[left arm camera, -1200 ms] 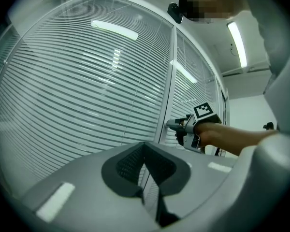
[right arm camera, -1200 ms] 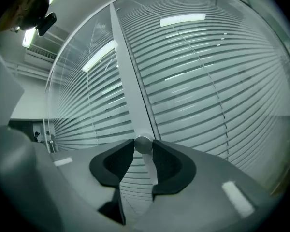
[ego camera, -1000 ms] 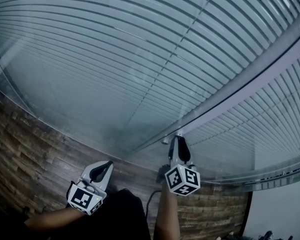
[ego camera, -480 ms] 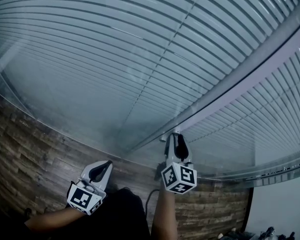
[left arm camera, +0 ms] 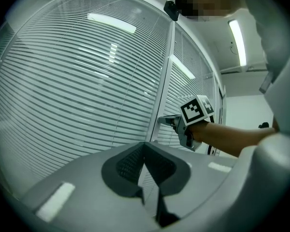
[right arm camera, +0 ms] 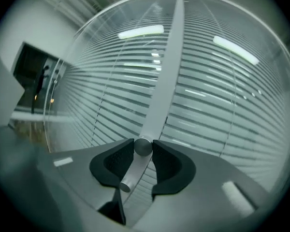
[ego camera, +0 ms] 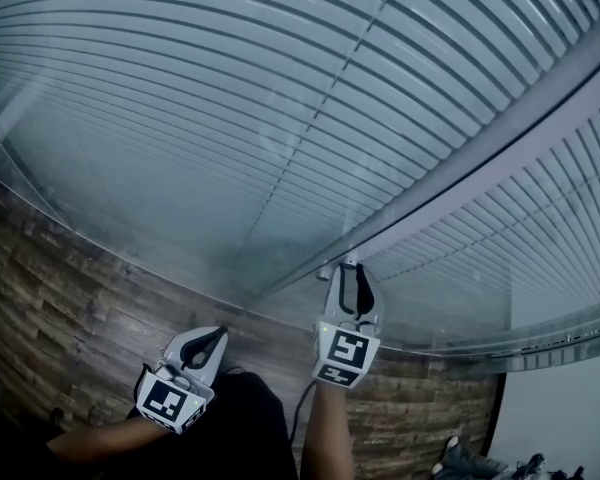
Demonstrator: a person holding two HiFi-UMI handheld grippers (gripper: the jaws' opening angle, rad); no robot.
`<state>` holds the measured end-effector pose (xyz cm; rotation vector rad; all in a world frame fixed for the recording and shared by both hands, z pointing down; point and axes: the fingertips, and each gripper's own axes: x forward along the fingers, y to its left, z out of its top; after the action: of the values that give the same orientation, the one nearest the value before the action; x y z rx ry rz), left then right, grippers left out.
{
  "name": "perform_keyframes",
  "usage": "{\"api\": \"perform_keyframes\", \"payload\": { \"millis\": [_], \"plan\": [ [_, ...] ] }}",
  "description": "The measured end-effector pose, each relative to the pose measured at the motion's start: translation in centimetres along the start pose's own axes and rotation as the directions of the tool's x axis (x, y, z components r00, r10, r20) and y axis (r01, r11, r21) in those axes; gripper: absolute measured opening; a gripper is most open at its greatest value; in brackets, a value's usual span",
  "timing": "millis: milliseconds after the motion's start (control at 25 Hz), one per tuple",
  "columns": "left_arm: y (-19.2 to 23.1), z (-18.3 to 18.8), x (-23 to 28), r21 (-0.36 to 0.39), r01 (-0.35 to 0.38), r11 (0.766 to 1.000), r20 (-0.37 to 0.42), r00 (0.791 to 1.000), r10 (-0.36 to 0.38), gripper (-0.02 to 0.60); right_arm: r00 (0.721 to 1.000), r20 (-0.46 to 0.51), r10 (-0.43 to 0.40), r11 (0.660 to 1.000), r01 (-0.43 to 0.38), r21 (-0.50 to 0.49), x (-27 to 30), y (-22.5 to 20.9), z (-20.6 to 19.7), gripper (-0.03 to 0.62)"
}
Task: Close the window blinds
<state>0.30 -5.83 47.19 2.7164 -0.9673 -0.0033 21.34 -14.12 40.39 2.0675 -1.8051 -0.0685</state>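
Note:
The slatted blinds (ego camera: 230, 98) hang behind glass, split by a pale metal post (ego camera: 480, 168). A small metal knob on a short rod (right arm camera: 143, 146) sticks out from the post's foot (right arm camera: 166, 81). My right gripper (ego camera: 348, 265) points at that spot. In the right gripper view (right arm camera: 143, 149) the knob's round head sits between the two black pads, which flank it closely while the jaws are opening. My left gripper (ego camera: 220, 330) hangs lower left, away from the glass, its tips together on nothing (left arm camera: 145, 146). From there the right gripper (left arm camera: 166, 121) shows at the post (left arm camera: 162, 81).
Wood-patterned boards (ego camera: 60, 298) run below the glass. A white wall (ego camera: 550, 418) stands at the lower right, with dark shoes (ego camera: 470, 460) at its foot. A thin cable (ego camera: 300, 408) hangs beside my right forearm.
The right gripper has rolled about its own axis at the knob and shifted slightly up and left. The left gripper has stayed where it was.

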Motion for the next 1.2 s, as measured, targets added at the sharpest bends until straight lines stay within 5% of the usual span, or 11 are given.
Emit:
{"api": "perform_keyframes", "payload": {
  "millis": [200, 320, 360, 440, 520, 680, 880, 1200],
  "plan": [
    [-1.3, -0.5, 1.1, -0.004, -0.006, 1.0, -0.001, 1.0, 0.006, 0.0, 0.999, -0.026, -0.029, 0.934, 0.018, -0.356, 0.2, 0.9, -0.1, 0.124],
    [-2.1, 0.0, 1.9, 0.02, -0.034, 0.999, -0.004, 0.999, 0.034, 0.0, 1.0, -0.007, -0.028, 0.885, 0.022, -0.466, 0.3, 0.9, -0.5, 0.126],
    [-2.3, 0.3, 2.2, 0.026, -0.044, 0.999, -0.003, 0.999, 0.044, 0.0, 1.0, 0.001, -0.014, 0.892, 0.013, -0.453, 0.4, 0.8, -0.5, 0.127],
    [-2.9, 0.6, 2.9, 0.027, -0.06, 0.998, 0.009, 0.998, 0.06, 0.0, 0.999, 0.018, 0.05, 0.955, -0.043, -0.292, 0.5, 0.7, -0.4, 0.132],
    [-3.5, 0.7, 3.3, 0.039, -0.066, 0.997, 0.02, 0.998, 0.065, 0.0, 0.992, 0.055, 0.115, 0.993, -0.114, -0.03, 0.2, 0.2, -0.3, 0.136],
    [-4.1, 1.0, 3.9, 0.05, -0.069, 0.996, 0.032, 0.997, 0.067, 0.0, 0.981, 0.14, 0.133, 0.94, -0.17, 0.295, -0.3, -0.5, 0.4, 0.156],
    [-5.1, 0.7, 4.4, 0.076, -0.035, 0.996, 0.054, 0.998, 0.031, 0.0, 0.979, 0.153, 0.133, 0.879, -0.188, 0.438, -0.4, 0.6, -0.7, 0.156],
    [-5.1, 0.6, 5.5, 0.166, 0.082, 0.983, 0.003, 0.996, -0.084, 0.0, 0.988, 0.113, 0.107, 0.87, -0.148, 0.471, 0.6, 0.7, -1.7, 0.135]
  ]
}}
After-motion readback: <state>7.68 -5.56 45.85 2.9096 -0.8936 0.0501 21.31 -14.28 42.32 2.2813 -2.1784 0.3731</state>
